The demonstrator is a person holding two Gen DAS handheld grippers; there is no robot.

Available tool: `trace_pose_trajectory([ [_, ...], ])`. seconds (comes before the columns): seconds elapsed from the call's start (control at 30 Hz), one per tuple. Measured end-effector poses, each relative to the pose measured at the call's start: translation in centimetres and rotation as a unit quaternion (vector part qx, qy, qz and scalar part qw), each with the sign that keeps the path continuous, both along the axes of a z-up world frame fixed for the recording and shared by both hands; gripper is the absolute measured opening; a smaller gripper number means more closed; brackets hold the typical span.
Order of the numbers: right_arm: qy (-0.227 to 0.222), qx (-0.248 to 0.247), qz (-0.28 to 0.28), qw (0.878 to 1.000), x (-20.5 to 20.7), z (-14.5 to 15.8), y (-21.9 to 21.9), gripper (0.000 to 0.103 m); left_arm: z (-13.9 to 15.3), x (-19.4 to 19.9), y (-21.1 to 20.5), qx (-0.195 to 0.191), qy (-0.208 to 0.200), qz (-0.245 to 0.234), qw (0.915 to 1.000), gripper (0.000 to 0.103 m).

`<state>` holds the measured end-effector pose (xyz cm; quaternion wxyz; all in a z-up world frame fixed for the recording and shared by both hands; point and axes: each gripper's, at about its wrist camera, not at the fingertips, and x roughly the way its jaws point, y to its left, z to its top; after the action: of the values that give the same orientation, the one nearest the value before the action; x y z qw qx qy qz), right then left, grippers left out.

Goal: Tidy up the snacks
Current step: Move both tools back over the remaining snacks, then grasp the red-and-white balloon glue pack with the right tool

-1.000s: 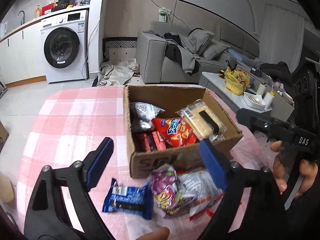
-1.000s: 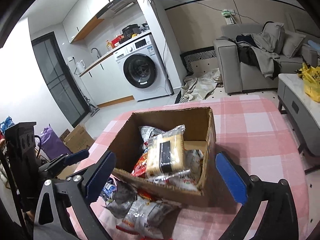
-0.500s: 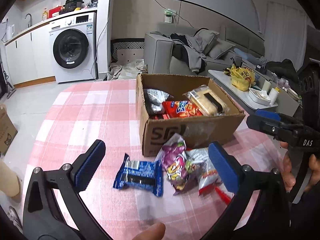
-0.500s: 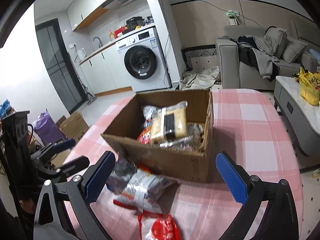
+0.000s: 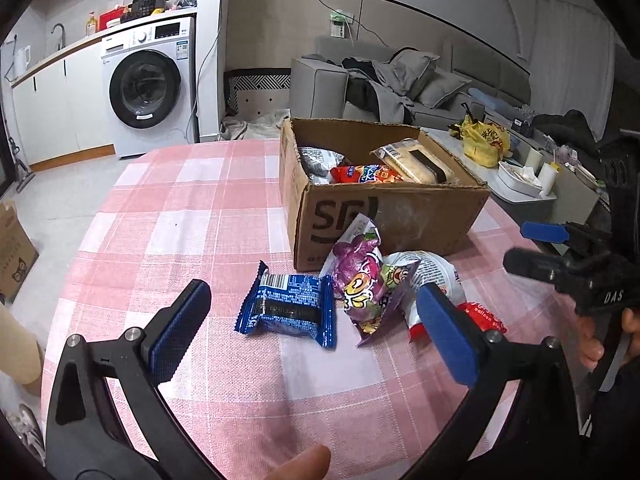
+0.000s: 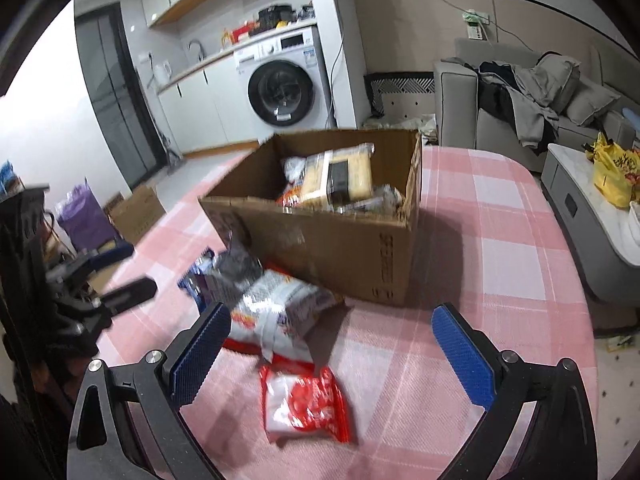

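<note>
A cardboard box (image 5: 400, 216) (image 6: 352, 252) on the pink checked table holds several snack packs, with a yellow wrapped cake on top. In front of it lie a blue packet (image 5: 288, 308), a purple candy bag (image 5: 364, 284), a white and red bag (image 6: 280, 312) and a red and white packet (image 6: 304, 404). My left gripper (image 5: 312, 332) is open and empty, just short of the blue packet. My right gripper (image 6: 332, 356) is open and empty, above the red and white packet. The right gripper also shows in the left wrist view (image 5: 548, 248).
The pink checked table (image 5: 200, 208) is round, its edge close on both sides. A grey sofa (image 5: 400, 80), a low table with a yellow bag (image 5: 484, 144) and a washing machine (image 5: 148, 84) stand beyond. A cardboard box (image 6: 136, 212) sits on the floor.
Both grippers have pulled back from the box toward the near table edge and dropped lower. The loose packets in front of the box have come into fuller view. Both stay open.
</note>
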<state>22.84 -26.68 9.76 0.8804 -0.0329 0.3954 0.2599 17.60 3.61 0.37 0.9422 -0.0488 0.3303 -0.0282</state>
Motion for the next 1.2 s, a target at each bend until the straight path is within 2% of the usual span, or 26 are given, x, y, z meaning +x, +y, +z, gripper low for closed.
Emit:
trace_pose_trajectory([
  [0.23,0.016,-0.029,0.011,0.999,-0.4,-1.0,0.6,0.103,-0.2,0.4,-0.8,0.006,0.008,-0.006,0.9999,0.102],
  [0.57,0.059,-0.099,0.052,0.992,-0.5,-4.8,3.1,0.103,-1.0,0.8,-2.3,0.028,0.025,-0.019,0.9991,0.102],
  [0.87,0.066,-0.140,0.076,0.985,-1.0,-7.2,4.4,0.103,-2.1,1.5,-1.9,0.025,0.039,-0.017,0.9988,0.102],
  [1.0,0.071,-0.135,0.067,0.986,-0.4,-7.5,3.8,0.103,-2.6,1.9,-1.6,0.020,0.044,-0.018,0.9987,0.102],
  [1.2,0.082,-0.137,0.093,0.983,-0.6,-8.0,4.1,0.102,-3.1,2.2,-1.5,0.018,0.050,-0.017,0.9984,0.102],
])
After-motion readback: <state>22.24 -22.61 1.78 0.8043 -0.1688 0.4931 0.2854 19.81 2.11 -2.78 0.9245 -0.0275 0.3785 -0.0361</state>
